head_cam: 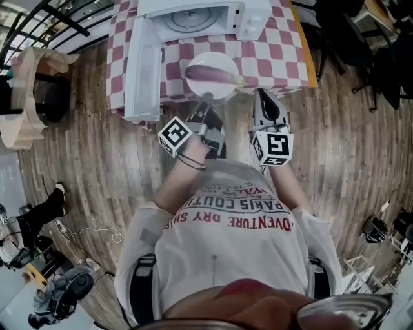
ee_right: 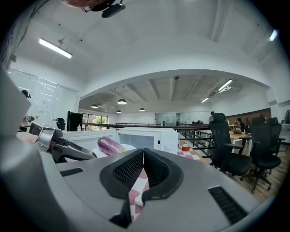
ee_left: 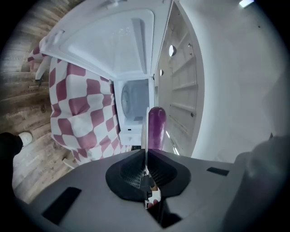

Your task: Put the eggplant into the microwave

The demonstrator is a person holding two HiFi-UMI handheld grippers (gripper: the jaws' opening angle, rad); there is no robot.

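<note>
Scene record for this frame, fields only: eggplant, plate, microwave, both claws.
eggplant: lying on the plate
plate: white, rim pinched by left claw, in front of the microwave
microwave: on checked tablecloth, door open
left claw: shut on plate rim
right claw: shut, empty, right of the plate

A table (head_cam: 313, 64) is standing on the wooden floor (head_cam: 97, 174). It is wearing a cloth (head_cam: 284, 51) with red and white squares. A white microwave (head_cam: 193, 16) is sitting on the cloth, and its door (head_cam: 143, 71) is hanging wide open. A small red thing (ee_right: 186, 147) (too tiny to tell what) is resting on the cloth near the microwave.
</note>
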